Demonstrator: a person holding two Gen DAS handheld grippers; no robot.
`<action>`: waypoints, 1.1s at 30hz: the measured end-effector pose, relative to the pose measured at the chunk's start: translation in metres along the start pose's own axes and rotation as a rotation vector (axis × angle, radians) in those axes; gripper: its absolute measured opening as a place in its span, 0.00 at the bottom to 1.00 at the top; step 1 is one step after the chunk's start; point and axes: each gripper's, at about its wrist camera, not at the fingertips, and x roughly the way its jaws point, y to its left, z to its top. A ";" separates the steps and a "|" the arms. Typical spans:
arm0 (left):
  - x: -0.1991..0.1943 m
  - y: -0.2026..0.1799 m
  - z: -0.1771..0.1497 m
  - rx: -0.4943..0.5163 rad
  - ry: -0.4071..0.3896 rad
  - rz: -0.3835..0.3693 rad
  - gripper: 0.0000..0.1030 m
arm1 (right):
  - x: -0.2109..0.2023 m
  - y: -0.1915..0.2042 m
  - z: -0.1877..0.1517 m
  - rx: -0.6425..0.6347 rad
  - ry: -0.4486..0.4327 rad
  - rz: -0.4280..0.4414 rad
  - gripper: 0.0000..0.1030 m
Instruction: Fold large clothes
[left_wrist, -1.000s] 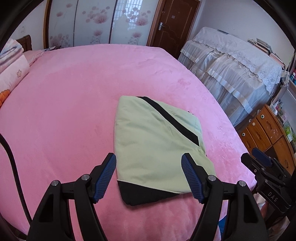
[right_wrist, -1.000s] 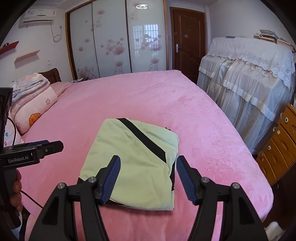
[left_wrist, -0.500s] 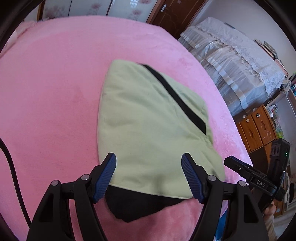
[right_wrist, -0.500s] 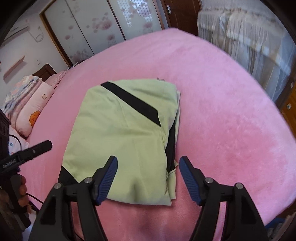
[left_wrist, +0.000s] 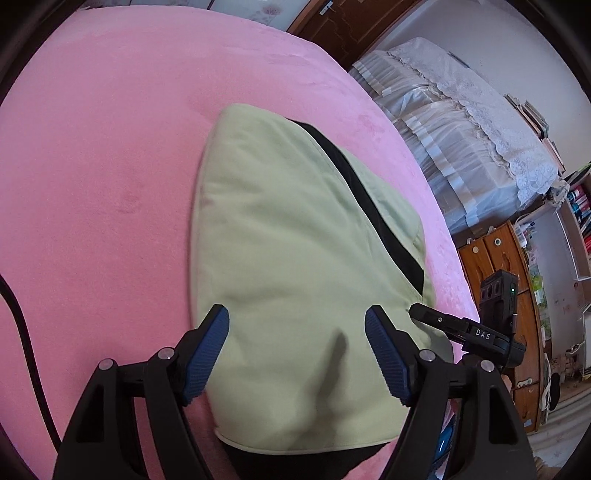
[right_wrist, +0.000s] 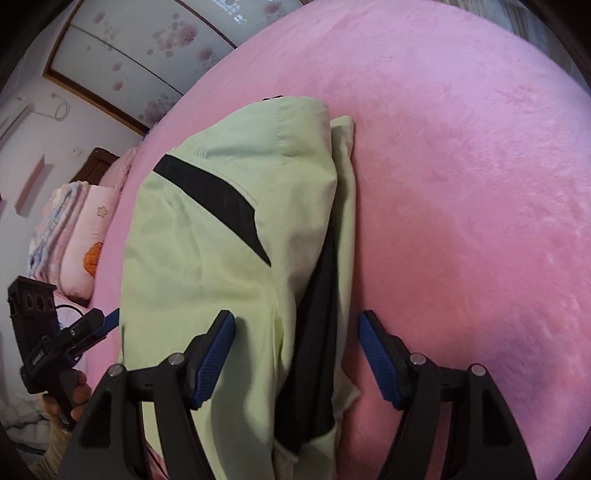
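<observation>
Black side layers (right_wrist: 317, 314), right view only.

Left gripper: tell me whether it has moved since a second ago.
Yes. The left gripper has come down toward the folded green garment on the pink bedspread, which now fills far more of its view. Its jaws, just opening slightly, stand open over the near edge.
</observation>
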 end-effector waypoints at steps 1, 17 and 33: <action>-0.001 0.004 0.002 -0.001 -0.001 0.003 0.72 | 0.002 -0.001 0.003 0.000 0.002 0.014 0.67; 0.067 0.052 0.006 -0.152 0.141 -0.246 0.81 | 0.035 0.007 0.027 -0.073 0.041 0.099 0.49; -0.008 -0.002 0.020 0.079 0.034 -0.047 0.32 | 0.008 0.116 0.017 -0.272 -0.035 -0.096 0.10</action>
